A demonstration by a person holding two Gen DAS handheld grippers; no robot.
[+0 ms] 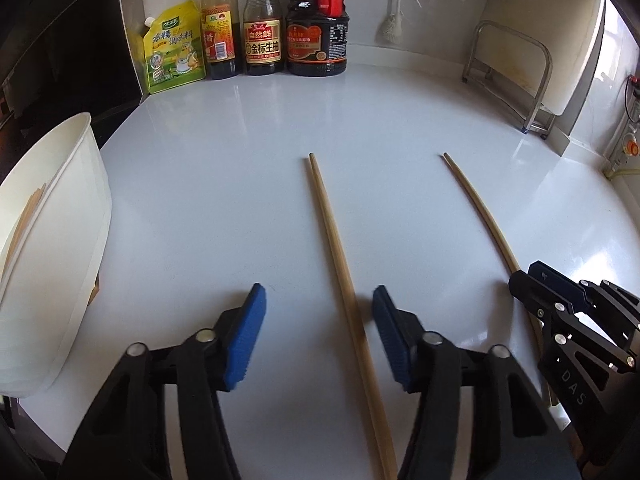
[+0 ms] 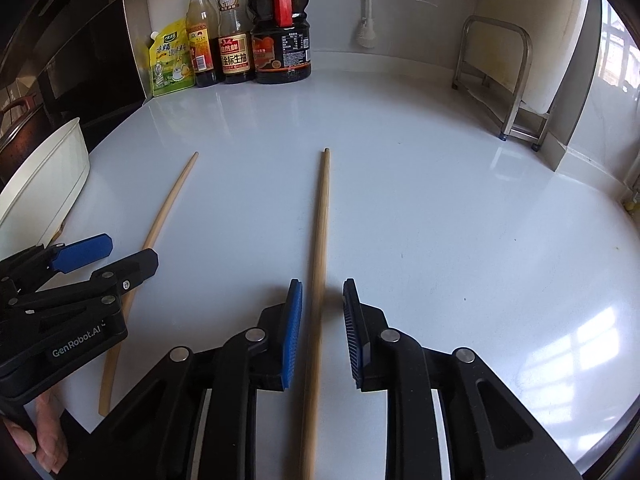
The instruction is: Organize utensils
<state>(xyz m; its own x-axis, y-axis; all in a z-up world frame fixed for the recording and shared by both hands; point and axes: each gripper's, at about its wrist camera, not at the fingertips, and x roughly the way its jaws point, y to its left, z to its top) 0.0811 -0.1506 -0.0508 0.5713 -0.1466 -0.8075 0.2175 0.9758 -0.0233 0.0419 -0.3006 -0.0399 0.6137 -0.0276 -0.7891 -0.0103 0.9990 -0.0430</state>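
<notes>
Two pairs of wooden chopsticks lie on the white counter (image 1: 240, 168), pointing away from me. The left pair (image 1: 336, 248) runs between the blue pads of my open left gripper (image 1: 319, 332); it also shows in the right wrist view (image 2: 160, 224). The right pair (image 2: 320, 240) runs between the pads of my open right gripper (image 2: 322, 328), with small gaps on both sides; it also shows in the left wrist view (image 1: 480, 208). A white container (image 1: 52, 240) at the left holds several chopsticks.
Sauce bottles (image 1: 262, 24) and a yellow-green pouch (image 1: 172, 52) stand at the back left against the wall. A metal rack (image 1: 516, 76) stands at the back right. A dish brush (image 1: 390, 24) hangs on the back wall. The counter's edge curves at the left.
</notes>
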